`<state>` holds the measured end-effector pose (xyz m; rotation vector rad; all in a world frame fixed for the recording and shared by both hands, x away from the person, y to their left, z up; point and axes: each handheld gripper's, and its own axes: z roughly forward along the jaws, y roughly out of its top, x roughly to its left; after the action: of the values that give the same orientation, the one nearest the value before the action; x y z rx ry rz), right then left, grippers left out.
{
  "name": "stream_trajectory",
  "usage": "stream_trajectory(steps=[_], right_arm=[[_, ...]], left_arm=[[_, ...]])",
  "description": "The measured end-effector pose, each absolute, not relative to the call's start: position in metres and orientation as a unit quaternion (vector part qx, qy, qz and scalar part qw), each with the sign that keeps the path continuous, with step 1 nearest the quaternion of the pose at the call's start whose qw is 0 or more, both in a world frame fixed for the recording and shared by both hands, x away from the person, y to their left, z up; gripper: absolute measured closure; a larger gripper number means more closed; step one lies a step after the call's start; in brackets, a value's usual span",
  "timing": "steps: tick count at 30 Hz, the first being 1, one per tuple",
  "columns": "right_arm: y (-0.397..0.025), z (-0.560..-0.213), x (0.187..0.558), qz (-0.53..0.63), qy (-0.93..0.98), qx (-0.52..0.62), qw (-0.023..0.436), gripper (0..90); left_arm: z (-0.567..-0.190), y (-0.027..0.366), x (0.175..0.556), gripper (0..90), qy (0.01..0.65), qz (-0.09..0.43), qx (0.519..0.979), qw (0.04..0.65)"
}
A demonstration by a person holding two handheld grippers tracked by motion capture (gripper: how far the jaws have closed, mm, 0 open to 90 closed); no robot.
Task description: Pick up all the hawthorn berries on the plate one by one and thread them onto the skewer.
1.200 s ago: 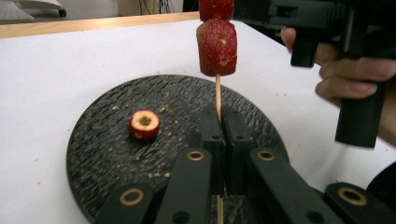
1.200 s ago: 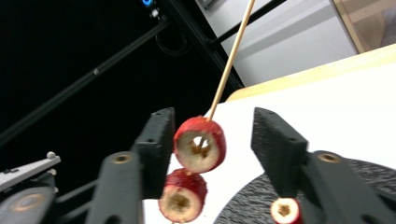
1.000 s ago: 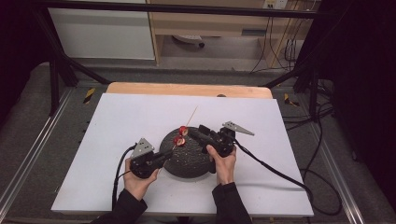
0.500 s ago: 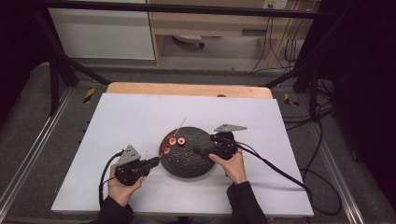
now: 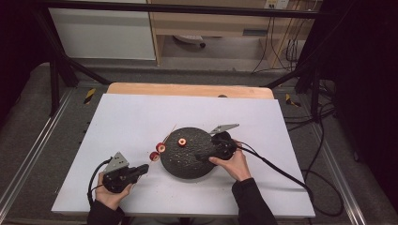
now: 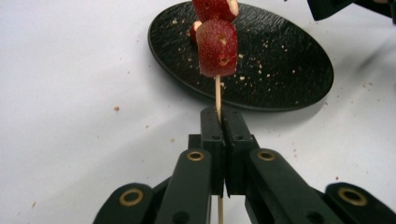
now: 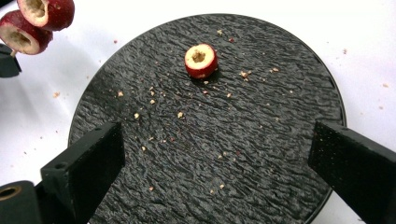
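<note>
A thin wooden skewer (image 6: 217, 95) carries two red cored fruit pieces (image 6: 216, 47), seen also as fruit pieces (image 5: 157, 152) left of the plate. My left gripper (image 6: 223, 122) is shut on the skewer's lower end; the left gripper (image 5: 143, 169) sits at the table's front left. A round black plate (image 5: 187, 161) holds one loose red fruit piece (image 7: 200, 60), the fruit piece (image 5: 181, 142) near its far side. My right gripper (image 7: 217, 163) stands open over the plate's near half, nothing between its jaws; the right gripper (image 5: 202, 157) lies at the plate's right.
A white sheet (image 5: 141, 117) covers the table, with crumbs around the plate (image 7: 233, 140). A wooden board edge (image 5: 187, 90) runs along the back. Cables (image 5: 291, 176) trail off to the right, and metal frame rails (image 5: 33, 154) flank the table.
My left gripper has drawn back toward the front left, taking the skewer and its two fruit pieces off the plate's edge. One fruit piece now lies loose on the plate. The right gripper shifted right.
</note>
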<state>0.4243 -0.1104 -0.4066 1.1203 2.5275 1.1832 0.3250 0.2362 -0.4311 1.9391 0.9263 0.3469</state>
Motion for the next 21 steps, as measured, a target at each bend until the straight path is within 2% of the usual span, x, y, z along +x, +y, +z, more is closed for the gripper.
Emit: stream_trajectory(steps=[21], right_arm=[[-0.067, -0.389, 0.456, 0.323, 0.878, 0.345, 0.072, 12.0]], left_arm=[[-0.437, 0.252, 0.32, 88.3, 0.383, 0.136, 0.792, 0.455]])
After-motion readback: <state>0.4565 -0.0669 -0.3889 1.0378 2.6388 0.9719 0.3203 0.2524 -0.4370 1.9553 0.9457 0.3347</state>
